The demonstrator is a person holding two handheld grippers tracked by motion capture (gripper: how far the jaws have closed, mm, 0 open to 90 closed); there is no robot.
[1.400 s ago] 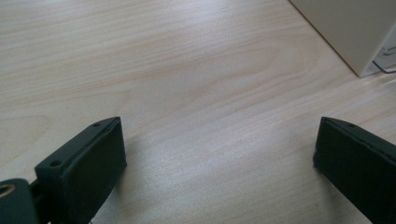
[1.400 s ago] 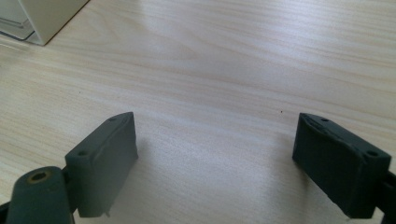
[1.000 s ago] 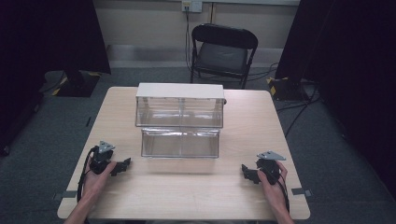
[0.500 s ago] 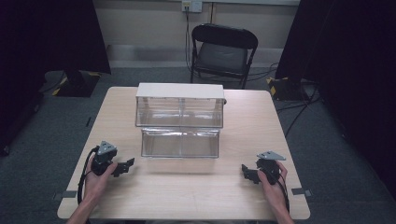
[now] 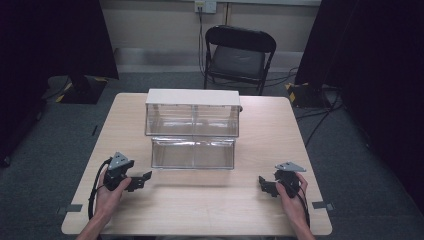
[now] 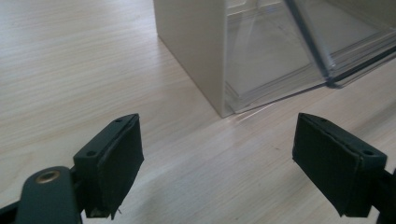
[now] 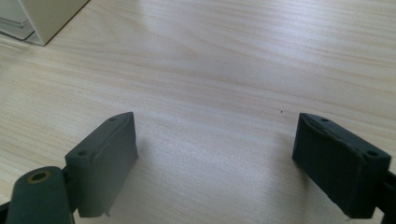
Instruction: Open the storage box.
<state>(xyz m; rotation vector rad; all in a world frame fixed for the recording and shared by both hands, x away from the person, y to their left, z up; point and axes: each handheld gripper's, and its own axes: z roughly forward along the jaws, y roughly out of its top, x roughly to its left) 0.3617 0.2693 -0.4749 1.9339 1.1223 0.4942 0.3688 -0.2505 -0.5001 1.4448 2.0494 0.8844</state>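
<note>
Drawer cabinet: placed at mid-desk, toward the far side; a clear-plastic unit with a cream top and cream side walls.
Lower drawer: seen pulled out toward the person, its clear front well forward of the upper row; nothing can be made out inside.
Look of the cabinet: in the left tool view a cream side wall and the slanted clear drawer edge are seen close ahead, with glare on the plastic.
Desk: pale wood grain, bare between the tools and the cabinet.
Left tool: held low over the desk, just off the open drawer's left front corner, jaws spread wide with nothing between them.
Right tool: held near the desk's right front, well apart from the drawer, jaws likewise spread and empty.
Risk, one-sided push: if the drawer is pressed at its left corner alone, it is judged likely to skew and jam in its slot.
Risk, sliding: the light cabinet could be shoved backward across the smooth desk, since it is braced by nothing.
Risk, slipping: the glossy plastic could slide off the pads if it is gripped at an angle.
</note>
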